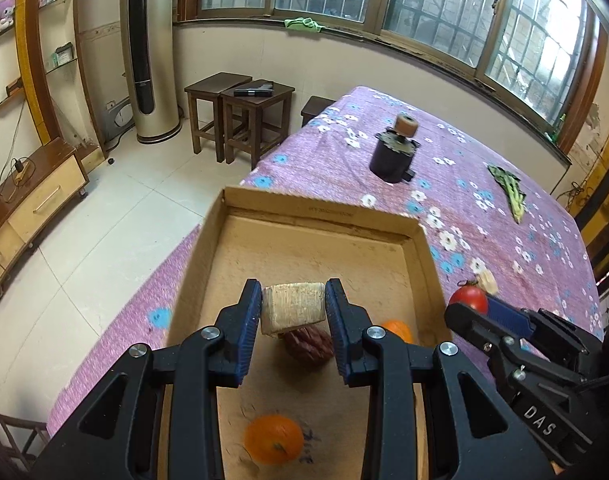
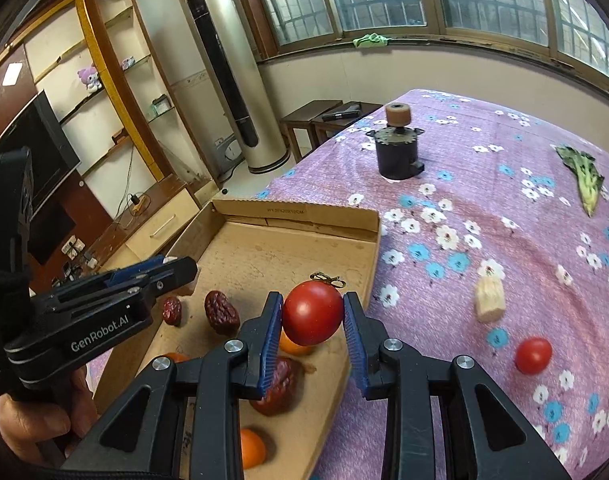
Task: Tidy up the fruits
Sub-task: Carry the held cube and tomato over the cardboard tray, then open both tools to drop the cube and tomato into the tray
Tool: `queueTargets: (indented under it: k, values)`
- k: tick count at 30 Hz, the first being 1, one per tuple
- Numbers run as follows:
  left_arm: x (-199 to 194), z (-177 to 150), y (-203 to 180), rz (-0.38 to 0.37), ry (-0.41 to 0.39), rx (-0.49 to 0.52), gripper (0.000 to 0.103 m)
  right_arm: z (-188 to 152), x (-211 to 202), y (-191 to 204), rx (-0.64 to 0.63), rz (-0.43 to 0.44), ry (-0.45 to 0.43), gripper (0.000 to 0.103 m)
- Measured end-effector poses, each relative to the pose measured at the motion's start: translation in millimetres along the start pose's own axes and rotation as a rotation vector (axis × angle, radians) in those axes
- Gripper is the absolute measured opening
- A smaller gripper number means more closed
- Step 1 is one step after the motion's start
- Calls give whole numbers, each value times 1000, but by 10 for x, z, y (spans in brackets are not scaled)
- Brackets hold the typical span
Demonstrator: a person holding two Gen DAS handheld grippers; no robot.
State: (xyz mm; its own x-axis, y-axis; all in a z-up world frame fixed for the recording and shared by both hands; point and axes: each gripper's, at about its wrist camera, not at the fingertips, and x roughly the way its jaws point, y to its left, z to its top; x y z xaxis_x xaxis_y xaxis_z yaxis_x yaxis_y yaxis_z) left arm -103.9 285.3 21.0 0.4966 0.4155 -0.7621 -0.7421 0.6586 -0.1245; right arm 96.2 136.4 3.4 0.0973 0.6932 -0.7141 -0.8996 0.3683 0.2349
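My left gripper (image 1: 293,306) is shut on a pale cut chunk of fruit (image 1: 293,307), held above the cardboard tray (image 1: 320,210). Below it lie a red date (image 1: 307,345) and two oranges (image 1: 273,443). My right gripper (image 2: 312,312) is shut on a red tomato (image 2: 312,313) and holds it over the tray's right wall (image 2: 362,280). It also shows in the left wrist view (image 1: 474,306). In the right wrist view the tray holds several red dates (image 2: 221,312) and oranges (image 2: 251,449). A second tomato (image 2: 533,355) and a pale chunk (image 2: 489,295) lie on the purple cloth.
A dark motor with a brown roller (image 1: 394,152) stands on the flowered purple cloth (image 1: 504,184) beyond the tray. A green leafy vegetable (image 2: 582,178) lies at the far right. Wooden stools (image 1: 240,116) and a tower air conditioner (image 1: 146,48) stand on the tiled floor left of the table.
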Motion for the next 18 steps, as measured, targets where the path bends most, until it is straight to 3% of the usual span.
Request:
queueTargets:
  k: [10, 18]
  values:
    - [510, 127, 81, 55, 100, -12, 30, 146, 551, 31, -24, -10, 105, 31]
    - [605, 91, 42, 72, 120, 5, 31, 85, 789, 72, -62, -20, 165, 31]
